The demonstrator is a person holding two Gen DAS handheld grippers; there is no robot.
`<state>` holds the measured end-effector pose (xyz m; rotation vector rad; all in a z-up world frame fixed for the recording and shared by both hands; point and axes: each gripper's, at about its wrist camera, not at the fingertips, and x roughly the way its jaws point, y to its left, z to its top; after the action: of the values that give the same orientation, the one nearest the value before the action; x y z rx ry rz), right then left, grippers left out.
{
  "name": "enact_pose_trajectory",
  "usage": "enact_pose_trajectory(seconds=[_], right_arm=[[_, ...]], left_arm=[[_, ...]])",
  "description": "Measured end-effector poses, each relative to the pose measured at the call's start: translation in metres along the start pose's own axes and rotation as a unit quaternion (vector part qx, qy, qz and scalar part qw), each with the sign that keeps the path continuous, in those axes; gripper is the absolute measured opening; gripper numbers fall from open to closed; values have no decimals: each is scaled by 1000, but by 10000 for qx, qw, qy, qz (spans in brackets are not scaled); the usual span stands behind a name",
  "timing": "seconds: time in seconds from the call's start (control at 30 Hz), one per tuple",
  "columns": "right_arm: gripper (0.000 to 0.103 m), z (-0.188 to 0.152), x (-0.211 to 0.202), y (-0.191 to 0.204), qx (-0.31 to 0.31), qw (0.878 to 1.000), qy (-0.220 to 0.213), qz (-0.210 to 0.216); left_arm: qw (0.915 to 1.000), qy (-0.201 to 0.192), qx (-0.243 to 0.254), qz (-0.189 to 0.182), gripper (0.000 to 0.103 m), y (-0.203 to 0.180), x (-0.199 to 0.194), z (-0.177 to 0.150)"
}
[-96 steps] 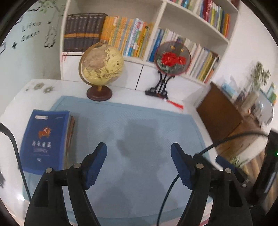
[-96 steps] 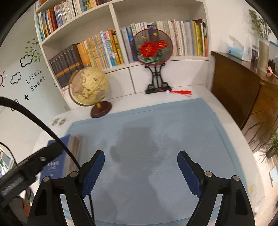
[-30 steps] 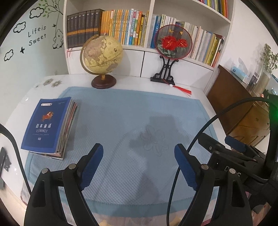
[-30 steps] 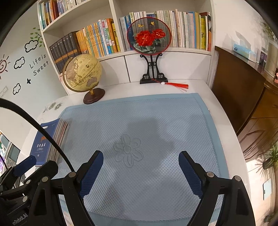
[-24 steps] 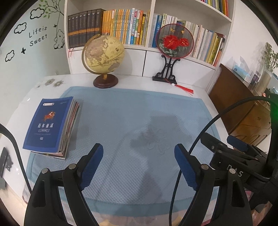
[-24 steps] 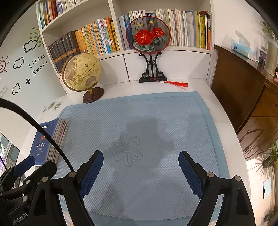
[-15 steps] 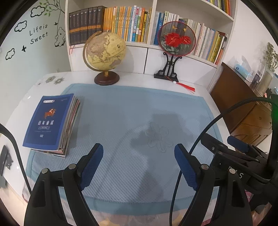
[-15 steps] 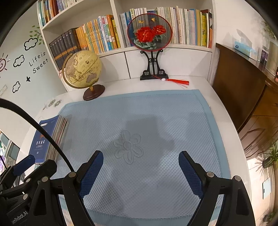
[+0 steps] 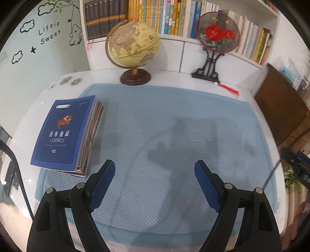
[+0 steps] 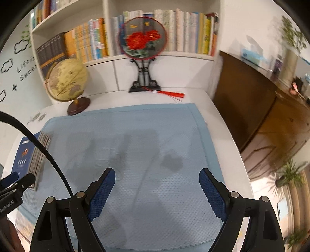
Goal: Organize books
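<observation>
Two grippers hang over the blue mat [image 9: 174, 120], each with its jaws spread wide and nothing between them. Taking the mat as the landmark: the left gripper [image 9: 155, 174] sits above the mat's near edge, a little toward its left half, and the right gripper [image 10: 157, 182] sits above the near edge toward its middle and right. Both views are somewhat blurred, the right one more so.

Nearest the left gripper, on the mat's left edge, lies the stack of books [image 9: 64, 135], flat, with a dark blue cover on top and the page edges of several thinner volumes showing along its right side. The pile looks squared, its edges fairly even. From the right wrist view the same stack shows at the mat's far left margin, partly crossed by a black cable [image 10: 38, 143].

The middle and right of the mat carry only shadows. Beyond the mat's far edge stand a globe [image 9: 132, 44] at the left and an ornamental fan on a stand [image 9: 218, 36] at the right, with the bookshelf [image 9: 174, 17] behind them, its rows full.

As for the step in hand, I judge that the scene fits two readings: the stack is waiting to be picked up and sorted, or it is gathered and laid down as wanted. The pictures do not settle which, so no next move can be fairly named.
</observation>
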<state>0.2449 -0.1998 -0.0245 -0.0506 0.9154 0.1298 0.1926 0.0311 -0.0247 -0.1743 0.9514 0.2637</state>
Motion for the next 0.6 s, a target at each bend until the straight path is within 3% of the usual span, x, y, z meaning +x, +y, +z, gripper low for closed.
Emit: enact_pose_trajectory(seconds=[0.17, 0.6], right_arm=[[87, 0, 7, -3, -42, 9999, 93, -43], [87, 11, 39, 21, -342, 9986, 365, 164]], left_arm=[[9997, 224, 19, -43, 83, 0, 16, -1], [9992, 363, 192, 8, 83, -13, 43, 12]])
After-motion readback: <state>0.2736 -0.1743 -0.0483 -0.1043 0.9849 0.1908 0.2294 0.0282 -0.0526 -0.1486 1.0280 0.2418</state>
